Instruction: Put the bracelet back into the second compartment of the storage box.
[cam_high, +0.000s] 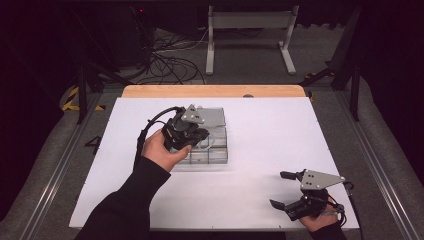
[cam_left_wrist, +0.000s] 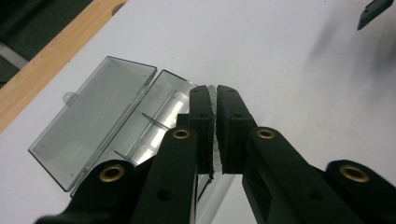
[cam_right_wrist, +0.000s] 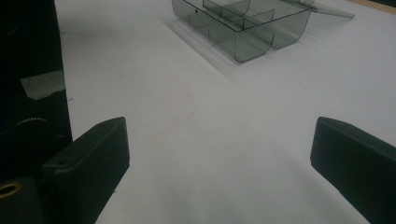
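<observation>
Clear compartment box (cam_high: 212, 142) near worktop (cam_high: 280, 130) far edge, lid (cam_left_wrist: 91, 121) already open flat. Left tool (cam_left_wrist: 215, 100) over box, jaws nearly together, pinching small translucent item, identity unclear. Right tool (cam_high: 283, 190) near right corner, jaws wide apart, empty. Visible compartments look empty; probably early stage.

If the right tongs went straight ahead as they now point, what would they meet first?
Bare white table first, then probably the open clear compartment box ahead. The right tongs stand wide open; the depth to the box is unclear.

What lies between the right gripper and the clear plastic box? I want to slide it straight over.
Nothing: in the right gripper view, bare white table runs from the open right gripper to the clear plastic box.
</observation>
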